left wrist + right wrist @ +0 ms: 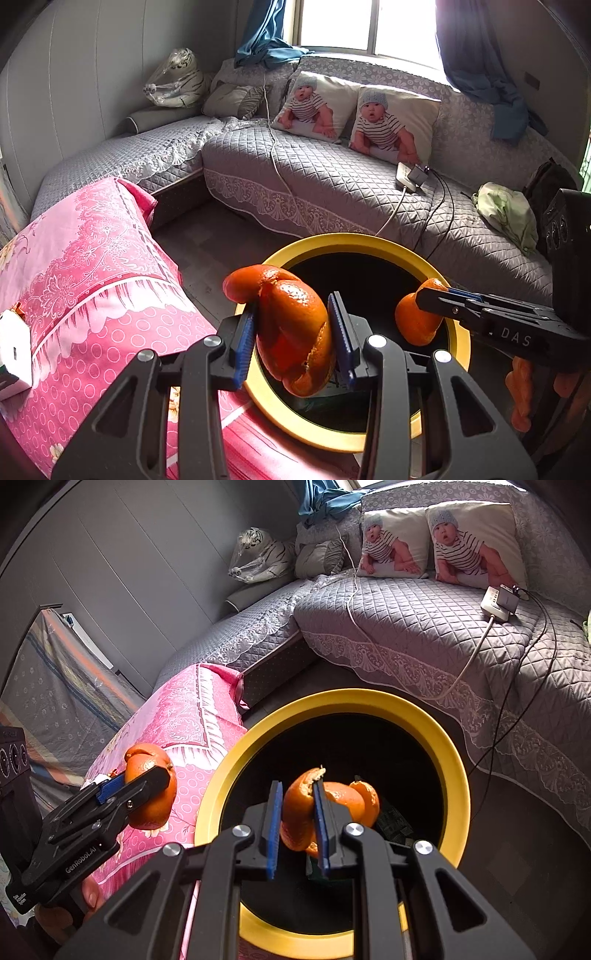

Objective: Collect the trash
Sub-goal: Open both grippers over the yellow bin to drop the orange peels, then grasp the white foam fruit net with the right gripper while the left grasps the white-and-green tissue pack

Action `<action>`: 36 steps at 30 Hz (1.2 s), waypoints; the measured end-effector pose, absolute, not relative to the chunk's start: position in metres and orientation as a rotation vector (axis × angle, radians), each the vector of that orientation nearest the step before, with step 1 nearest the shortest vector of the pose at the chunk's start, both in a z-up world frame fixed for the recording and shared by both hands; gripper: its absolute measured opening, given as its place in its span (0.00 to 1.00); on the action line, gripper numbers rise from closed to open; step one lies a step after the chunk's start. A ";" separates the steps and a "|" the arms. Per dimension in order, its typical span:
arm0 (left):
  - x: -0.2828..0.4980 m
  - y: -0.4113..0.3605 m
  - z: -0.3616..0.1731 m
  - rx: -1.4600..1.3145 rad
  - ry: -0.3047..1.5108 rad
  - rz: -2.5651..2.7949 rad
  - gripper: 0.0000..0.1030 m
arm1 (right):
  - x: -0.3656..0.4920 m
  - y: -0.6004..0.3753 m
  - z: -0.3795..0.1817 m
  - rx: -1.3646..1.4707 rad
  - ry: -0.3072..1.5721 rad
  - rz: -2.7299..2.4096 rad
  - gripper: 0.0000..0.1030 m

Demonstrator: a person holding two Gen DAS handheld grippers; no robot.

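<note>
Left hand-held gripper [295,325] is clamped on a big curled orange peel [291,332], blue pads [245,339] pressing both sides. The peel hangs over the left rim of the yellow-rimmed trash bin [369,240], partly above the pink patterned bedspread [92,258]. In the right wrist view this peel sits clearly outside the rim, over the pink cloth. Risk: if the jaws part here, the peel likely lands on the bedspread or hits the rim and bounces out; it needs to move further right over the dark opening first.

Right hand-held gripper [297,816] holds a smaller orange peel piece [332,805], but the grip looks marginal: the peel seems caught mostly against the right-side pad, with a visible gap at the other pad. Judged weak, could slip early. It hangs over the bin's opening, so a drop probably goes in anyway.

Other risks: the two grippers are near each other over the bin and could knock together; a finger could bump the rim and tip the bin. Bin contents barely visible in the dark.
</note>
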State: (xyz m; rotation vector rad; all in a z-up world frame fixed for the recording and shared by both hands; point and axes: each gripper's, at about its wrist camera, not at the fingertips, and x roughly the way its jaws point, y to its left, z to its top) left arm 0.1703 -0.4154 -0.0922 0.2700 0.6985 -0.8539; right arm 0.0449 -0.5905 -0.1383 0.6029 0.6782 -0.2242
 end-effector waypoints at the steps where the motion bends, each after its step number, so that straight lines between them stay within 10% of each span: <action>1: 0.171 -0.416 -0.093 0.269 0.701 -0.853 0.35 | 0.045 -0.591 -0.138 0.606 0.678 -0.226 0.15; 10: 0.176 -0.412 -0.094 0.244 0.707 -0.821 0.54 | 0.049 -0.594 -0.138 0.605 0.697 -0.264 0.20; 12: 0.176 -0.403 -0.088 0.226 0.675 -0.773 0.81 | 0.046 -0.598 -0.138 0.609 0.698 -0.290 0.38; 15: 0.179 -0.384 -0.075 0.168 0.655 -0.732 0.91 | 0.035 -0.603 -0.136 0.613 0.676 -0.324 0.65; 36: 0.149 -0.005 0.008 -0.196 0.322 -0.043 0.92 | 0.177 -0.212 -0.034 -0.263 0.637 0.618 0.65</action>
